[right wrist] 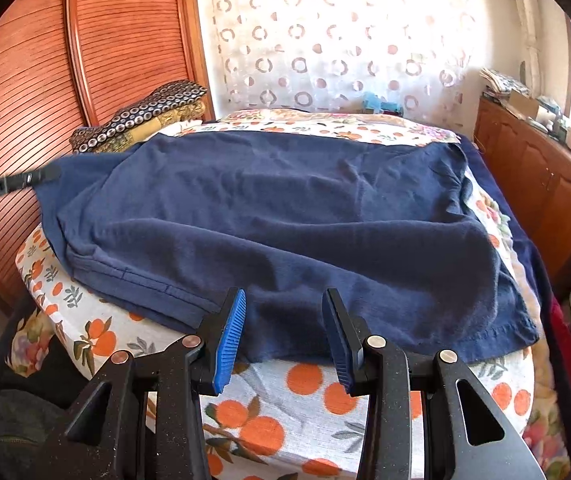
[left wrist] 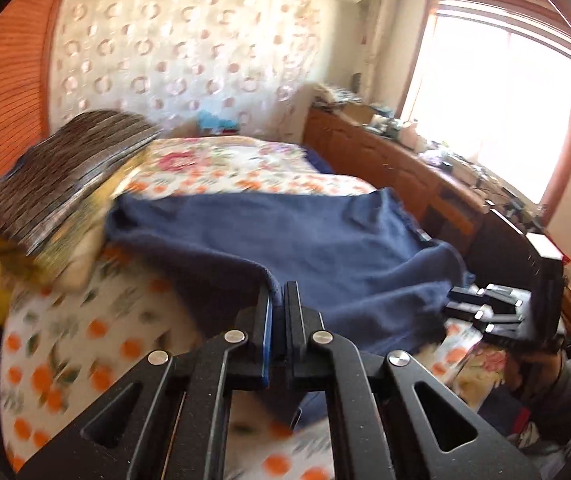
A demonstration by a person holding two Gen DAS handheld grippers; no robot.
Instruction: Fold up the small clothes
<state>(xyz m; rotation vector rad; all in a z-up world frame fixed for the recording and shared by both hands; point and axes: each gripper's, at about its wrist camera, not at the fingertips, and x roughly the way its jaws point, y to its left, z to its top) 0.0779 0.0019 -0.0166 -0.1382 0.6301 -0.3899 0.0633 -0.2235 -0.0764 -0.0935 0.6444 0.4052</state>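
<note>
A navy blue garment (right wrist: 285,216) lies spread on a bed with an orange-fruit patterned sheet (right wrist: 305,380). My left gripper (left wrist: 278,292) is shut on an edge of the navy garment (left wrist: 305,232) and lifts it a little; in the right wrist view the left gripper (right wrist: 47,176) holds the garment's far left corner. My right gripper (right wrist: 283,316) is open, its blue pads on either side of the garment's near hem, gripping nothing. The right gripper also shows in the left wrist view (left wrist: 489,312) at the garment's right edge.
A dark patterned pillow stack (right wrist: 145,120) lies at the bed's left rear, by a wooden slatted wardrobe (right wrist: 85,60). A wooden cabinet (right wrist: 533,172) with clutter runs along the right under a bright window (left wrist: 497,92). A patterned curtain (right wrist: 325,40) hangs behind the bed.
</note>
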